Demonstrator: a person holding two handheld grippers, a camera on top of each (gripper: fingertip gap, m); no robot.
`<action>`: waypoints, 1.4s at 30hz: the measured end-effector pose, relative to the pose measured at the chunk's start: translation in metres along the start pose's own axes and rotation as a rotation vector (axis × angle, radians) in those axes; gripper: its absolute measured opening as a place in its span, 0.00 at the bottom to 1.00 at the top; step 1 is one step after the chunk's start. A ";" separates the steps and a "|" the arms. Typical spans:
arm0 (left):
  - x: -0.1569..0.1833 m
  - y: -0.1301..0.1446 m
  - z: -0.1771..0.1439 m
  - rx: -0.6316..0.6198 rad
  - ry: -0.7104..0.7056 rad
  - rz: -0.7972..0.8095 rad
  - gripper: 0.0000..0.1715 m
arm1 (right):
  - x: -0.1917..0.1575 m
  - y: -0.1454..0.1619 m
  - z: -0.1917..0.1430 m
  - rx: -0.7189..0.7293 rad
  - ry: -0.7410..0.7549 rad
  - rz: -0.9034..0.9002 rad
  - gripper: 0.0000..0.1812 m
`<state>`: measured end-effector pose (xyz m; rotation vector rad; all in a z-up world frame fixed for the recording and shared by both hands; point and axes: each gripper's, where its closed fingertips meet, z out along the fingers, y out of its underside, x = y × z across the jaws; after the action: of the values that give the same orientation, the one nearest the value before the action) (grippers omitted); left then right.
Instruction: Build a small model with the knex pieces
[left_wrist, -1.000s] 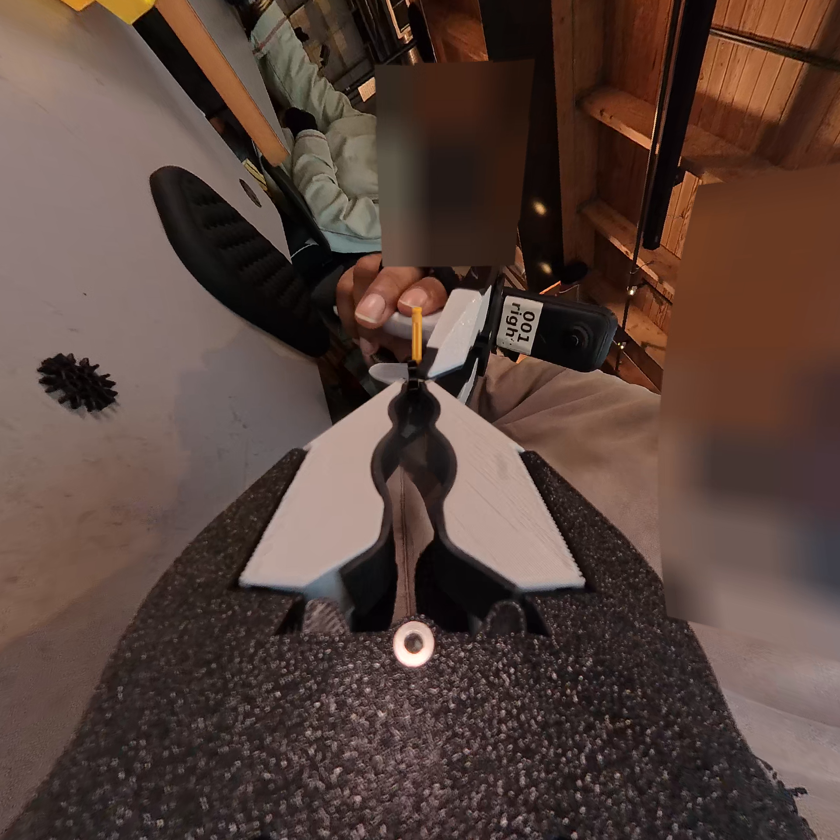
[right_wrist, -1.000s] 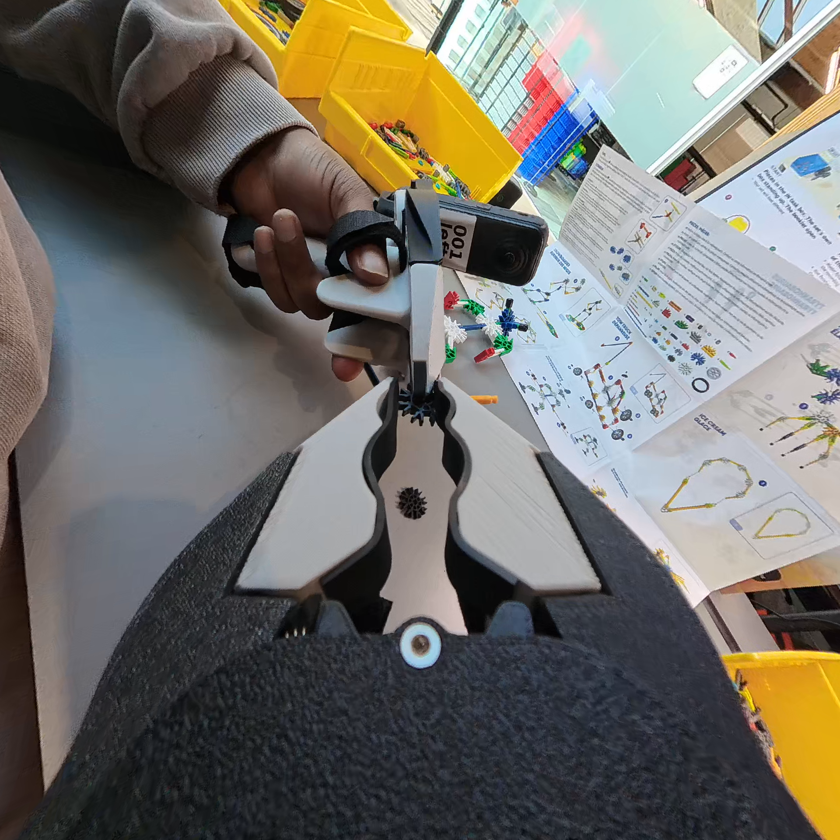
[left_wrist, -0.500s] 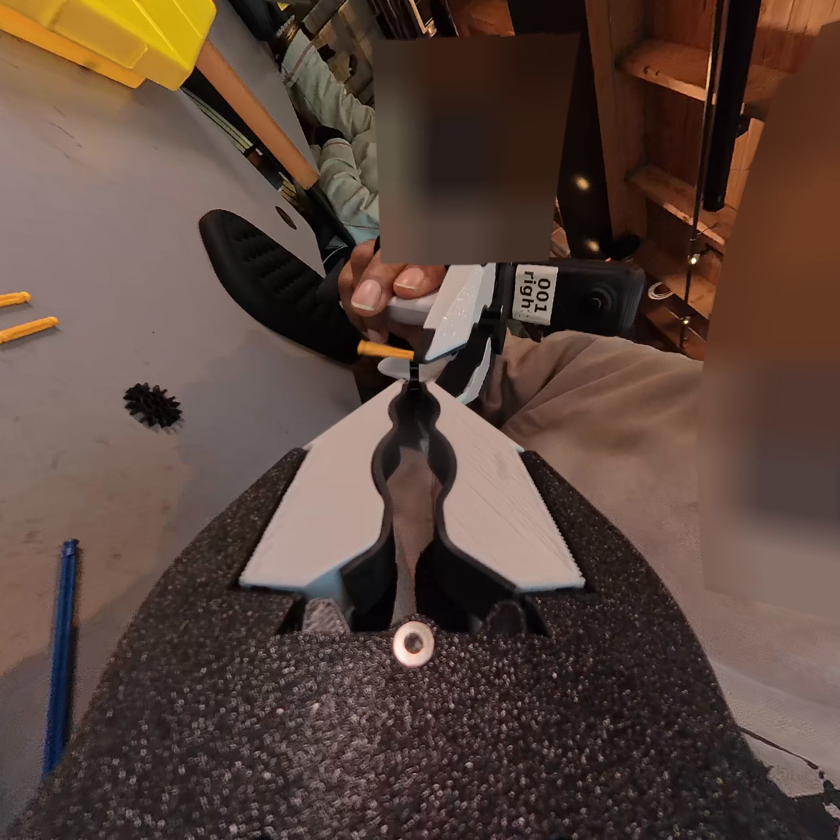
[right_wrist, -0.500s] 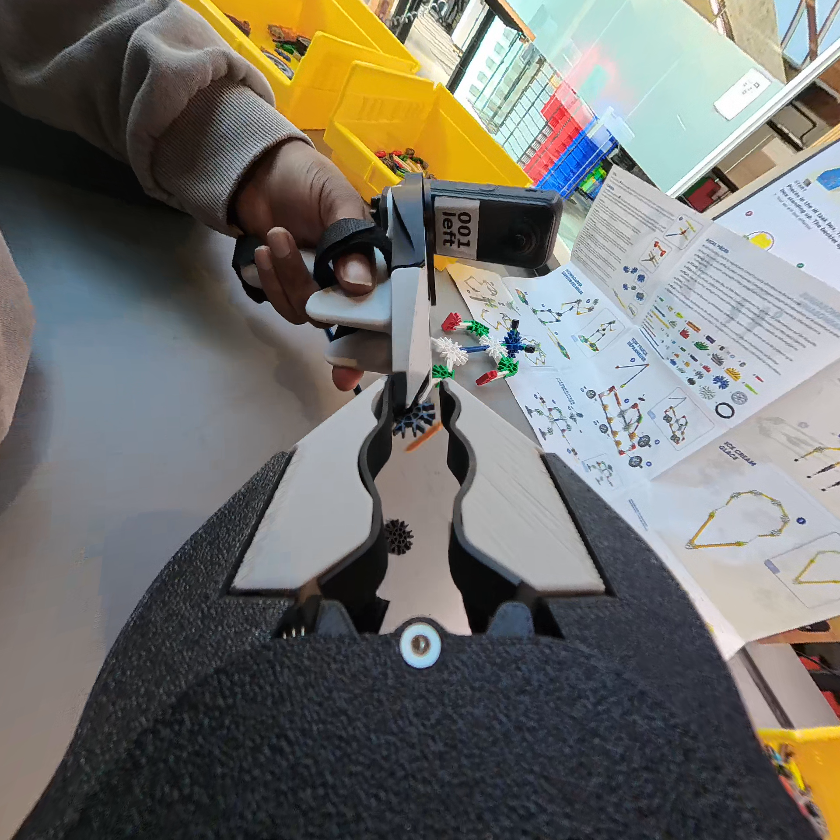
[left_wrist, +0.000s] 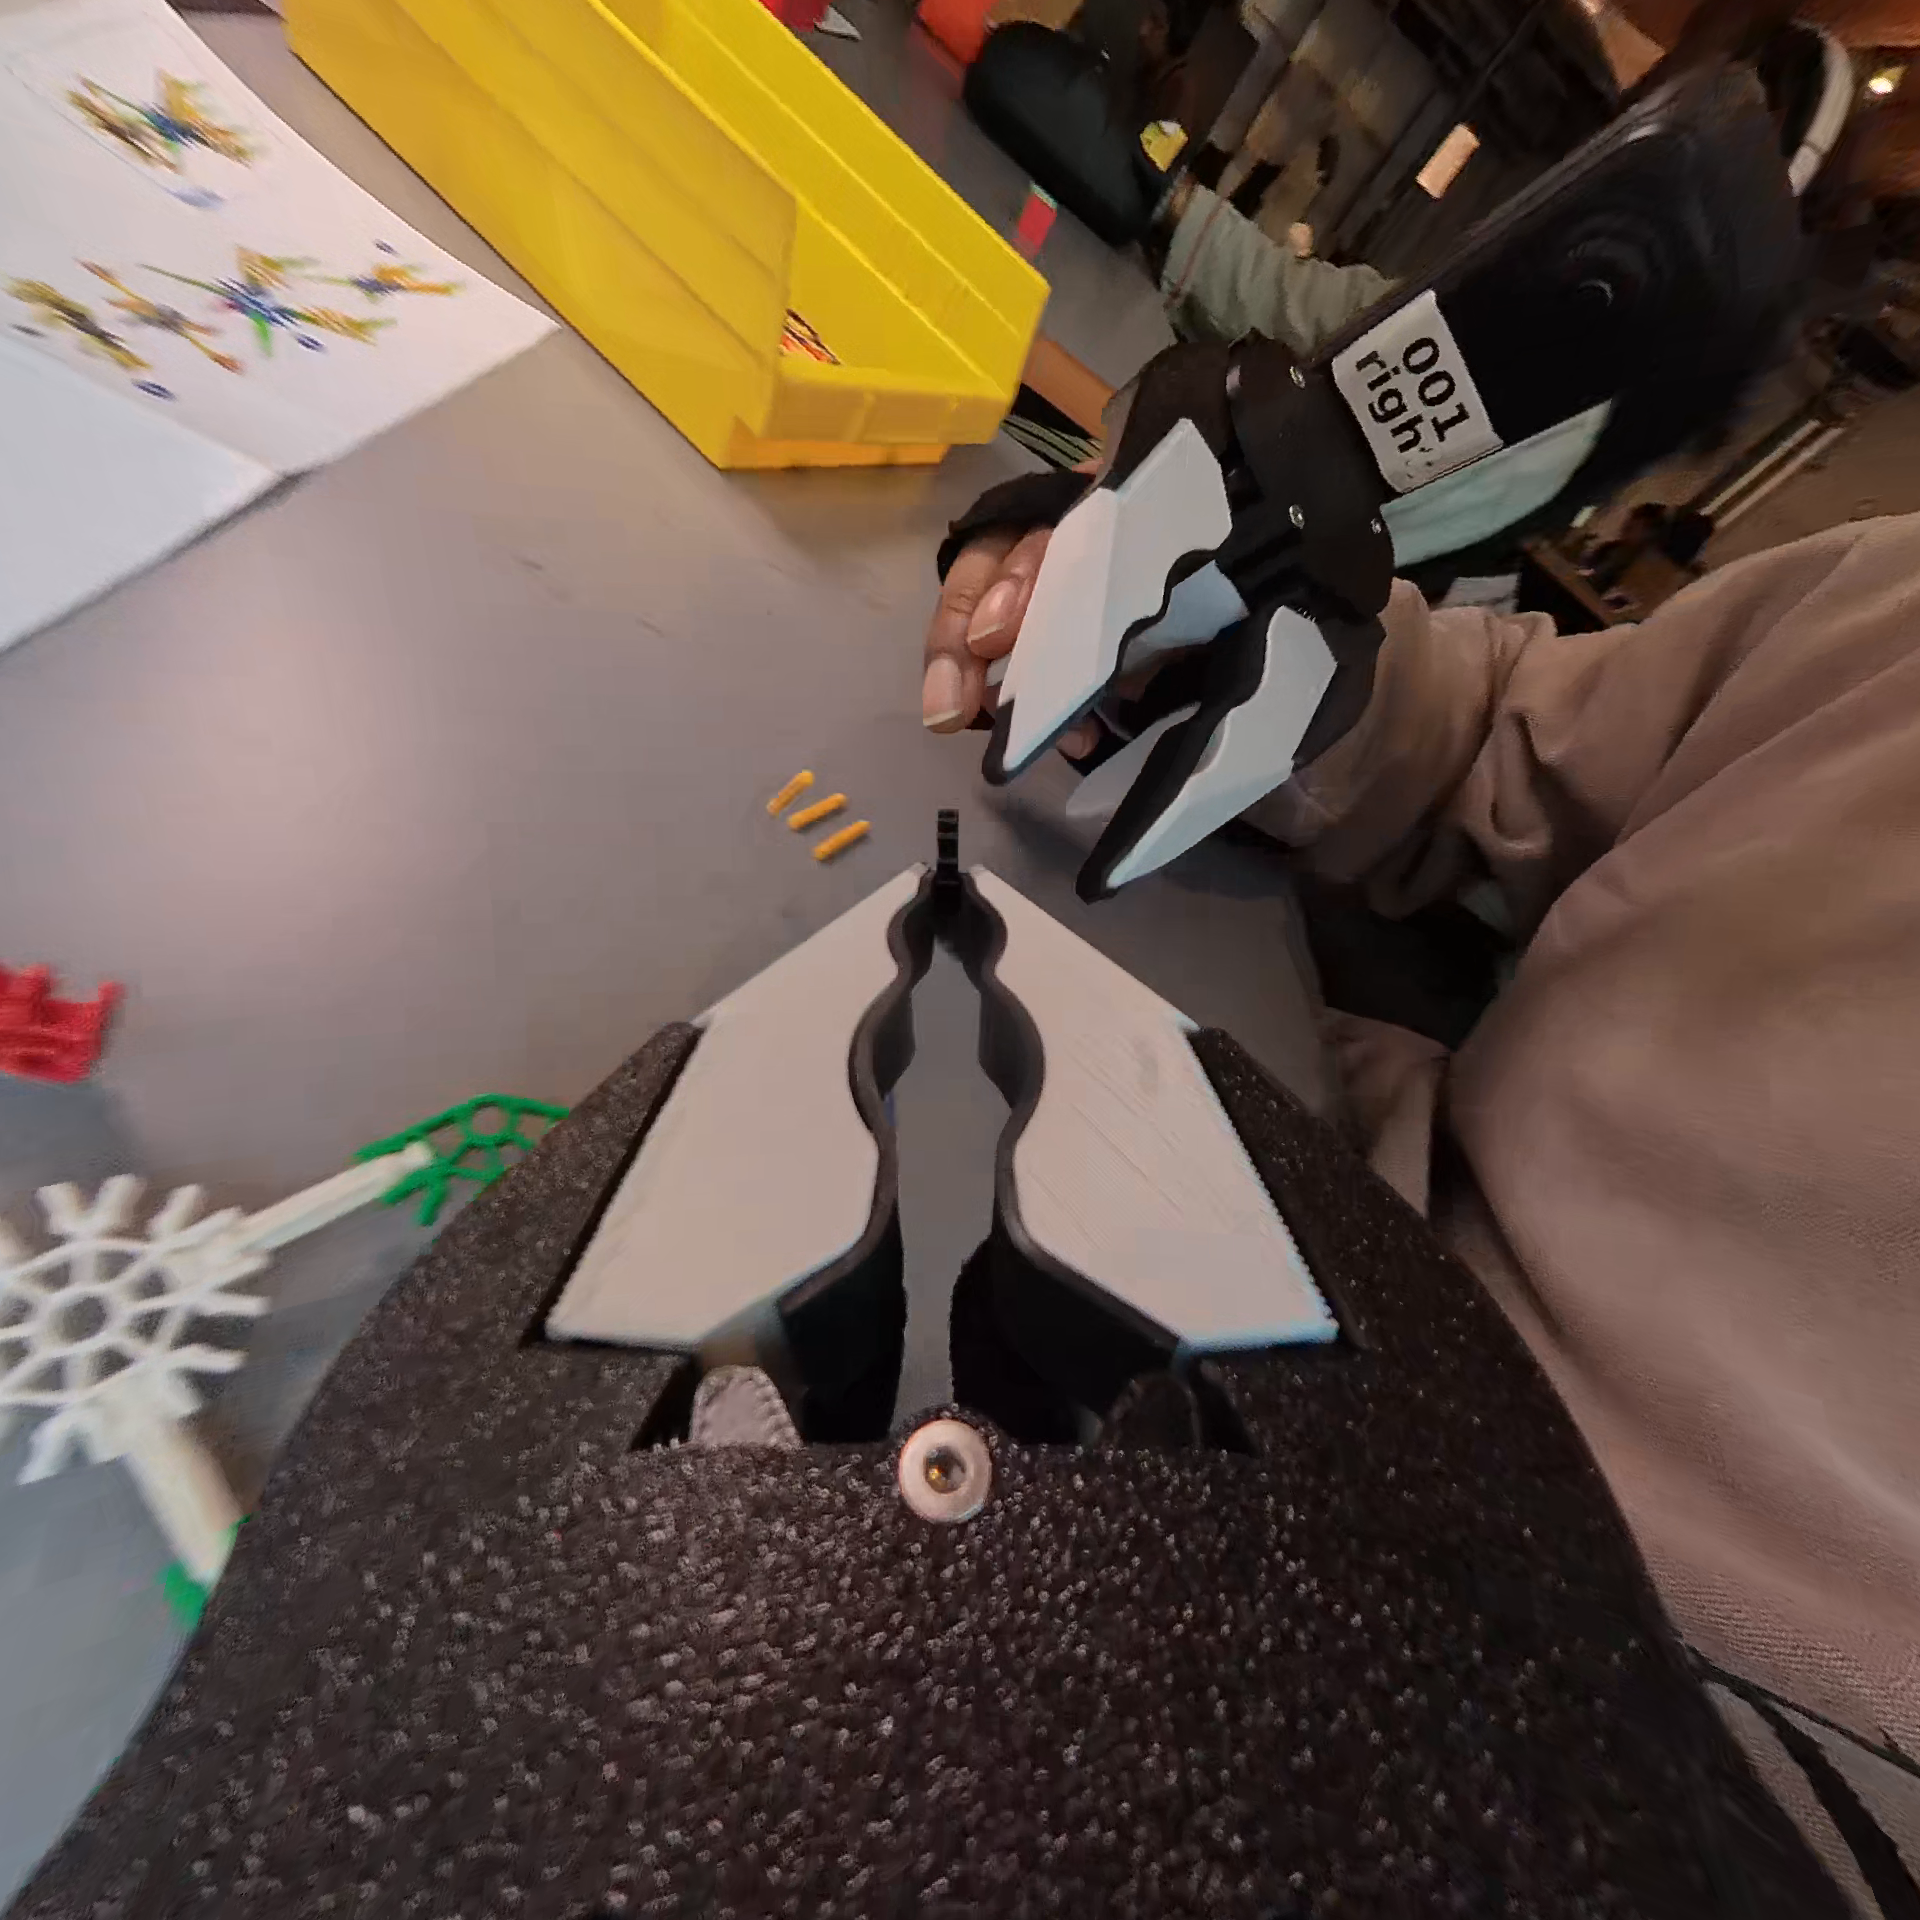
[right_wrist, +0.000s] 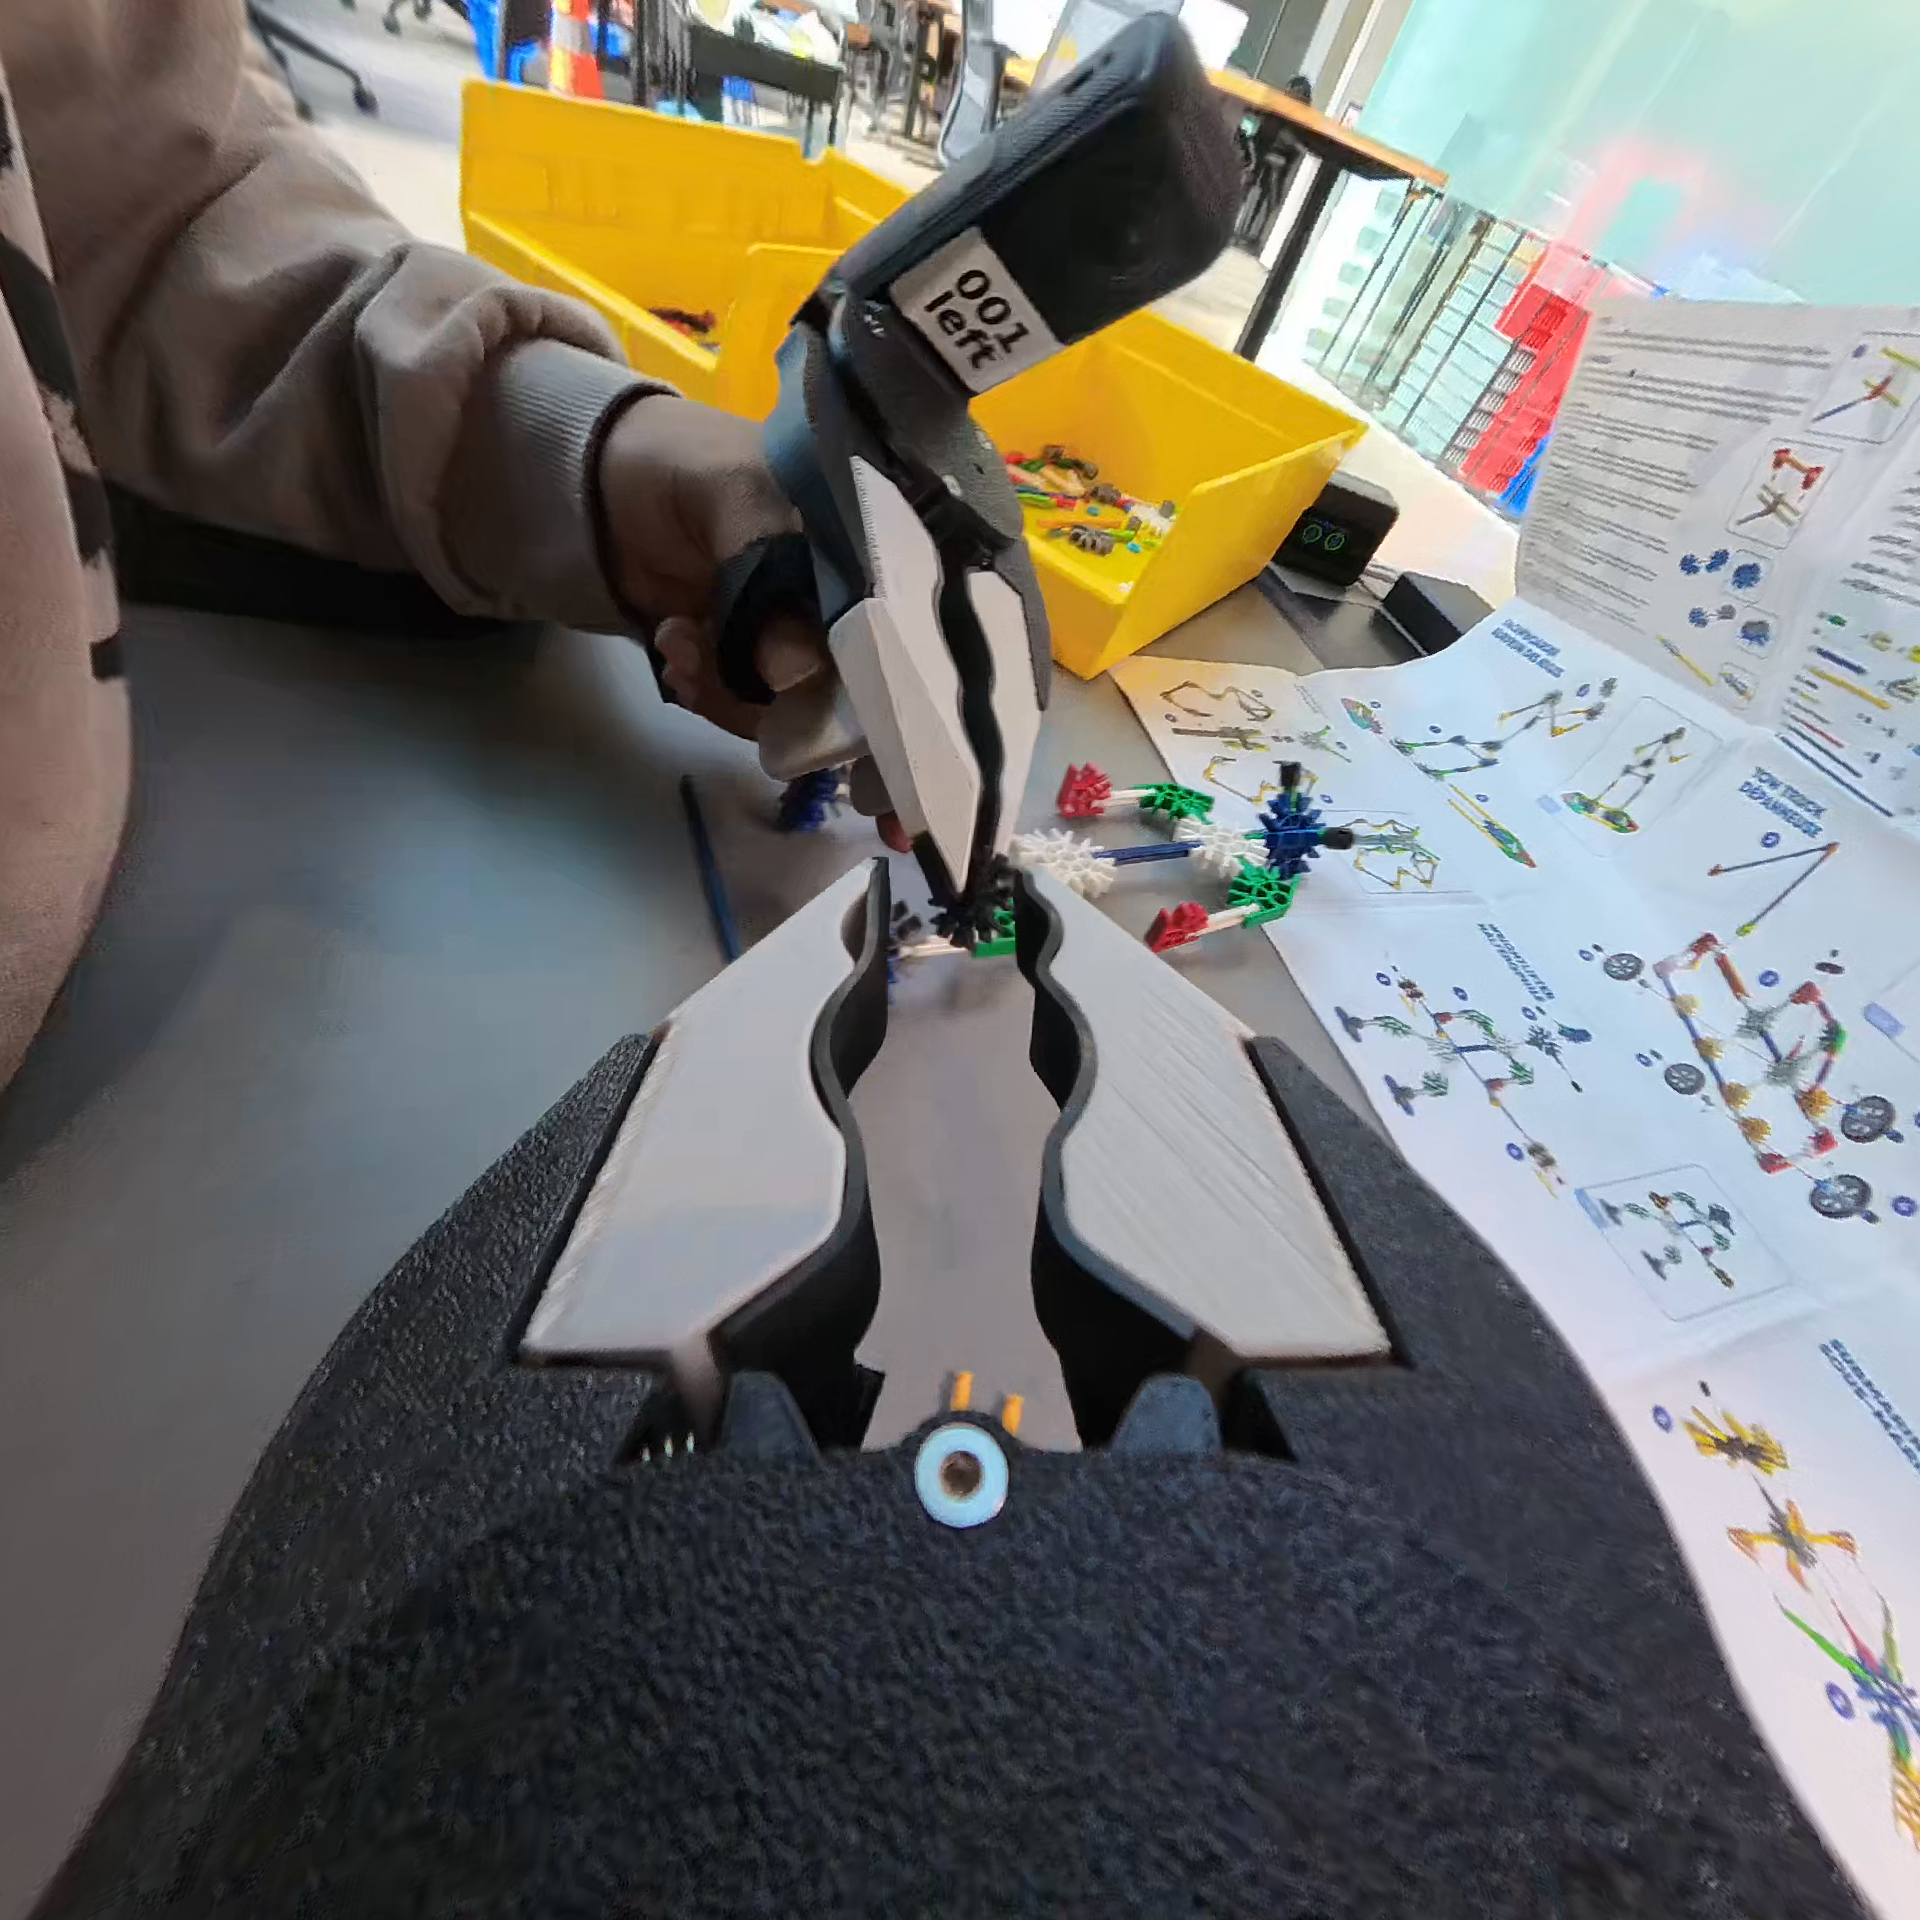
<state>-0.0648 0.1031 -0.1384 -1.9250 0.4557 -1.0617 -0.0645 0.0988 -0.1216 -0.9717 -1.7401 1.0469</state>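
Grey tabletop (left_wrist: 416, 675) with yellow bins (left_wrist: 831, 312) at the back and instruction sheets (right_wrist: 1558, 935) spread to one side. Left gripper (left_wrist: 945, 883) pinched narrow on a black connector (left_wrist: 945, 836), held edge-on just past the tips and clear of the table. Same grip visible from the right wrist view, tips pointing down, with the connector's spokes showing below them (right_wrist: 966, 912). Right gripper (right_wrist: 953, 878) spread wide and holding nothing; seen from the left wrist view (left_wrist: 1044, 831) hanging just beside the connector, not touching. Change from a moment ago: previously closed on a short orange rod at the connector, now let go, with no rod visible on the connector. Three short orange rods (left_wrist: 818, 814) lying together on the table just beyond the left tips; two of them also showing low between the right fingers (right_wrist: 982, 1392). Cannot tell whether one of these is the released rod. Part-built model (right_wrist: 1195, 842) of white, blue, green and red pieces resting near the sheets, behind the left tips. Loose blue rod (right_wrist: 710, 883) and blue connector (right_wrist: 810, 805) on the table near the left hand (right_wrist: 696, 582).
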 end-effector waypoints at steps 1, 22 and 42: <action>-0.010 -0.005 -0.006 0.021 -0.039 0.013 0.01 | 0.013 0.000 0.001 0.021 0.015 0.018 0.12; -0.067 -0.030 -0.054 0.217 -0.209 0.097 0.01 | 0.115 0.021 -0.064 0.251 0.415 0.305 0.12; -0.068 -0.028 -0.051 0.208 -0.213 0.091 0.01 | 0.113 0.021 -0.065 0.251 0.421 0.294 0.11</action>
<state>-0.1482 0.1371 -0.1361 -1.7905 0.2974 -0.8019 -0.0371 0.2250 -0.0919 -1.2066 -1.1181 1.1164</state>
